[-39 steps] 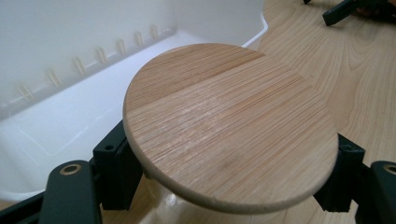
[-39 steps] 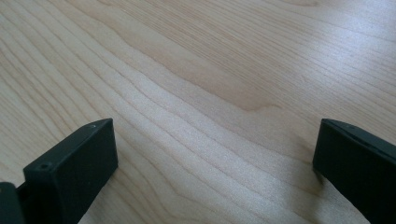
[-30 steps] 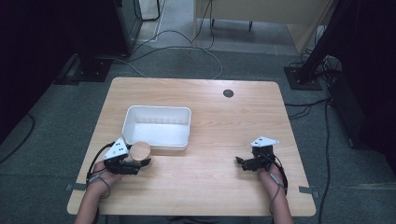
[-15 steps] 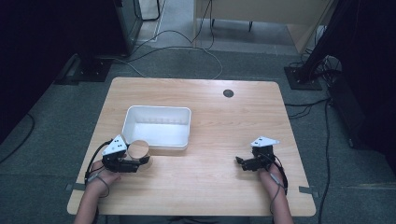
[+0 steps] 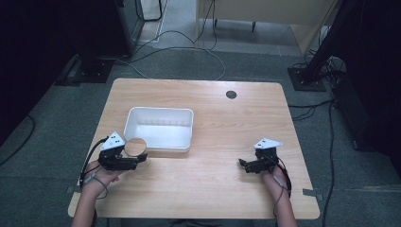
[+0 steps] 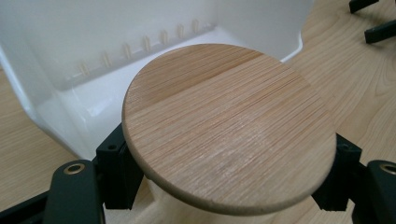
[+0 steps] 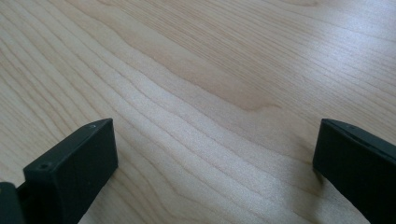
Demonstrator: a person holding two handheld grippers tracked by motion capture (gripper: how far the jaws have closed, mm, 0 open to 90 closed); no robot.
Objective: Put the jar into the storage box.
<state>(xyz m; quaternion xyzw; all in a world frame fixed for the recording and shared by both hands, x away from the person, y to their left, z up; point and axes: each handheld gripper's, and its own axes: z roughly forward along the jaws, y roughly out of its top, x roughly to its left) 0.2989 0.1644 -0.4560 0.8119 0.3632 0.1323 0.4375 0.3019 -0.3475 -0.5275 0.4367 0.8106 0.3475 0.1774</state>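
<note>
Near the desk's front-left corner, left forearm coming in from the front edge, wrist bent inward, hand wrapped around the left tool and pointing it level toward the desk's right side. Gripping a jar with a round wooden lid, jaws pressing on the pale body just under the lid from both sides, as the left gripper view shows. Holding the jar upright, lid face up, just at the front-left corner of the white bin, its lid overlapping the bin's front rim in the high view; whether it is touching the rim, cannot tell. Carrying the grey three-cornered plate on top of the tool, cable looping back along the wrist.

Toward the desk's front-right corner, right forearm also entering from the front edge, angled slightly inward, hand resting low over the bare wood with the right tool aimed left toward the desk's middle. Standing wide, both black jaws well apart in the right gripper view with nothing but wood grain between them. Sitting well apart from the bin and the jar.
</note>
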